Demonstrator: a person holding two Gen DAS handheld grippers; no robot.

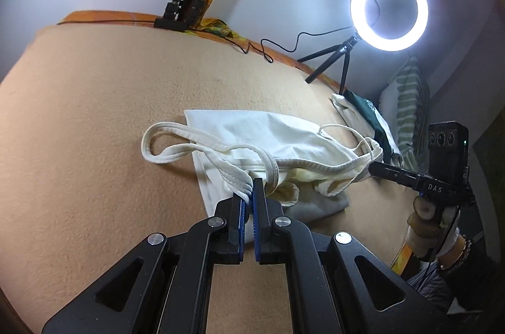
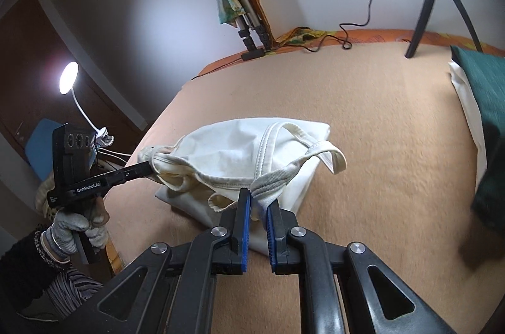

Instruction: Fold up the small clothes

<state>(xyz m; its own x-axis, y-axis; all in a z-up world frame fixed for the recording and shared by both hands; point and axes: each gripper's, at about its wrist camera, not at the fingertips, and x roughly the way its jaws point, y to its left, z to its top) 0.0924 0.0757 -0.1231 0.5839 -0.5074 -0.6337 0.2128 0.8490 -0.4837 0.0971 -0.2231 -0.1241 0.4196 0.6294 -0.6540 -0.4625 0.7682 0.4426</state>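
Both grippers are clamping the white garment (image 1: 268, 141), which is lying bunched near the middle of the tan blanket (image 1: 94, 113). I am pinching a ribbed strap with the left gripper (image 1: 249, 192), jaws clenched on the band, while the right gripper (image 2: 258, 201) is gripping the opposite strap, pads pressing the fabric. To fold cleanly, I am judging that both straps need equal tension, level height, and a slow carry toward the far hem, so the loose loop (image 1: 157, 144) on the left is not dragging underneath. Stacked clothes (image 2: 473, 88) are lying far right.
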